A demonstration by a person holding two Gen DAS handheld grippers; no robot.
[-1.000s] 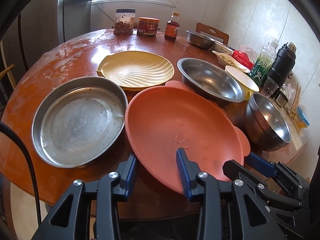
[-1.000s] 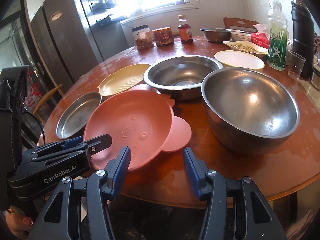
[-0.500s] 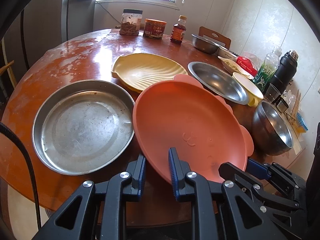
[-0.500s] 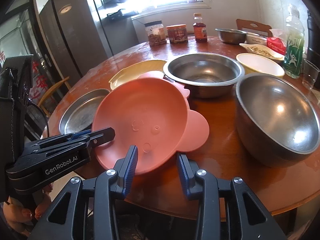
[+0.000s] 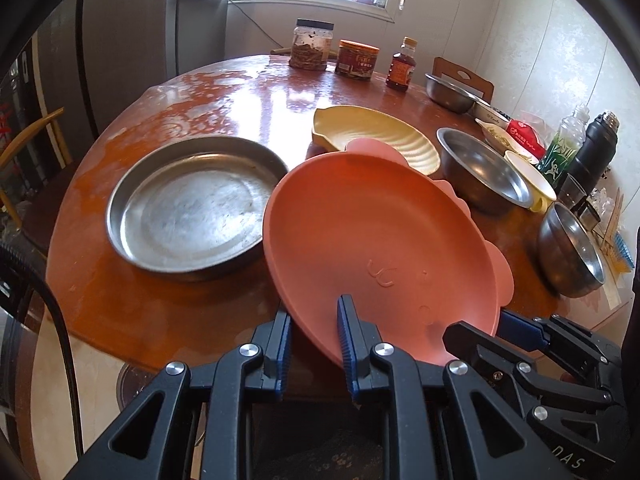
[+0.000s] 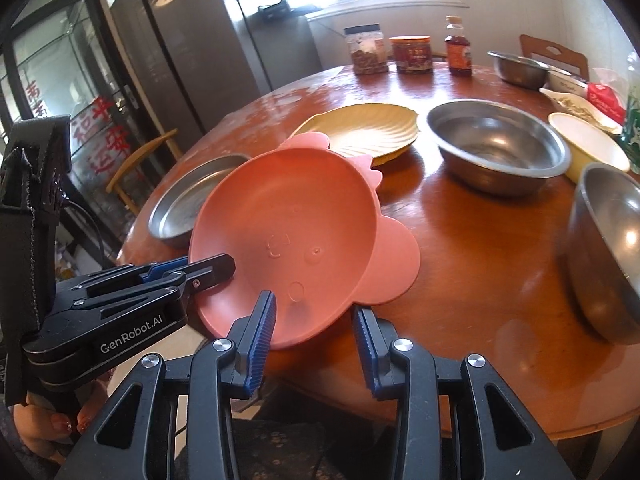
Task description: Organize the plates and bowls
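Pink plastic plate (image 5: 376, 240), animal-eared: I now have it tilted off the bench (image 5: 168, 312), where it lay flat a second ago. Left gripper (image 5: 312, 344) clamped on its near rim; right gripper (image 6: 314, 332) just narrowed, jaws straddling the rim, contact unclear. Steel round tray (image 5: 192, 208) just left; its rim is close.

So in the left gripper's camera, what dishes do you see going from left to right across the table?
Flat steel pan → pink plate → wide steel bowl → yellow bowl → deep steel bowl.
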